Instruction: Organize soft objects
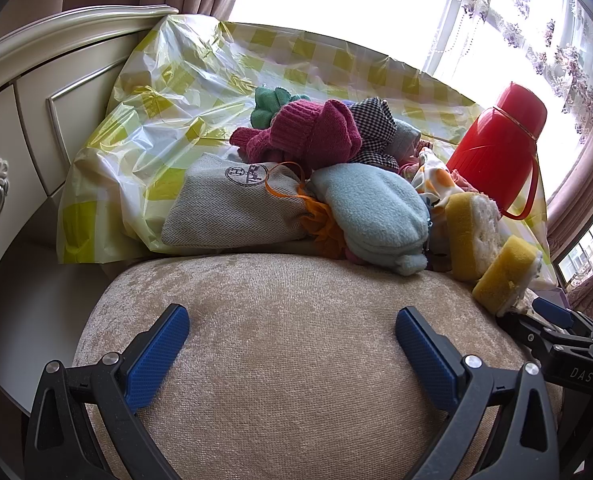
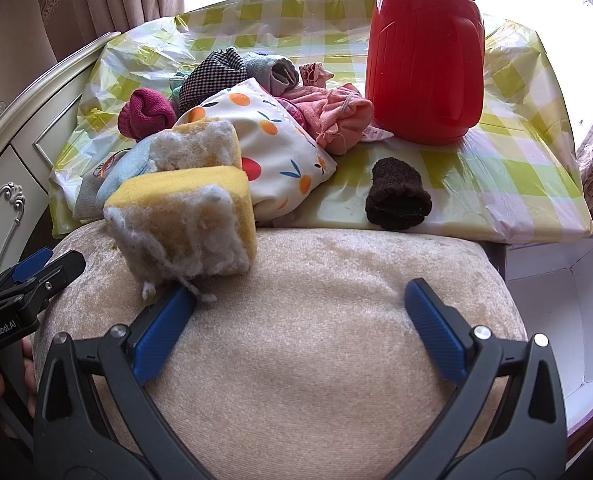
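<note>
left gripper [image 1: 292, 340] gaping wide, gripping nothing | right gripper [image 2: 300, 308] gaping wide, its left finger touching the near sponge | two yellow foam sponges [image 2: 184, 228] [image 2: 198, 144] sitting on beige velvet cushion's [image 2: 296, 340] far-left edge | one red plastic flask [image 2: 424, 56] standing far right | one white cardboard box [image 2: 552, 312] lying right, contents hidden

Bare cushion [image 2: 296, 320] ahead, sponge [image 2: 184, 220] and clothes pile [image 1: 316, 140] blocking beyond

Black frames, blue ribbed jaws, silver screws; lettering "DAS", apparently "GenRobot.AI".
</note>
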The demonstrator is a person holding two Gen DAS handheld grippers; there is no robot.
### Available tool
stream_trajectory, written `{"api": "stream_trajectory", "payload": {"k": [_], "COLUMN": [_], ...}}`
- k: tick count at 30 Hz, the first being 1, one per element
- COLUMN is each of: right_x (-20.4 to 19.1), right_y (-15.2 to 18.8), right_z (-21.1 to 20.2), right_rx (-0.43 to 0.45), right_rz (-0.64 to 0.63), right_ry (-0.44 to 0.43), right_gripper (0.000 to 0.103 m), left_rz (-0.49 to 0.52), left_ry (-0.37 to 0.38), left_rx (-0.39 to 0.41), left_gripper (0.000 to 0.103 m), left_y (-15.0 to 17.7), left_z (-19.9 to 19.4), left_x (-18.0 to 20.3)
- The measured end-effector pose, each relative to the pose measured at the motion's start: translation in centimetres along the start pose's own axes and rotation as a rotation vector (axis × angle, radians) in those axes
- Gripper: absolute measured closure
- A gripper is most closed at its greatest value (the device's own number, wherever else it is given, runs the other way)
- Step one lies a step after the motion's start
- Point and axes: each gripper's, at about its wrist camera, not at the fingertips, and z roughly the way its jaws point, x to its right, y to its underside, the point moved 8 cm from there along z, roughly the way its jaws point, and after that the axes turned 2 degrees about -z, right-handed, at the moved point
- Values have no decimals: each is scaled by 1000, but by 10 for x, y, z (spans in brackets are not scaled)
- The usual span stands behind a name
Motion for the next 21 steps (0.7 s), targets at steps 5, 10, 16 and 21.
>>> {"api": "stream_trajectory", "payload": {"k": [5, 10, 16, 21], "right_x": [0, 0, 0, 0], "right_y": [0, 0, 0, 0], "right_z": [0, 0, 0, 0], "right_rx": [0, 0, 1, 7], "right_rz": [0, 0, -1, 2], "right_ry": [0, 0, 1, -2], "right_gripper": [0, 0, 0, 0], "left_rz": [0, 0, 0, 0], "left_ry": [0, 0, 0, 0], "left_rx": [0, 1, 1, 1], "left_gripper": [0, 0, 0, 0], "left_y": [0, 0, 0, 0], "left_z": [0, 0, 0, 0], "left_x": [0, 0, 0, 0]}}
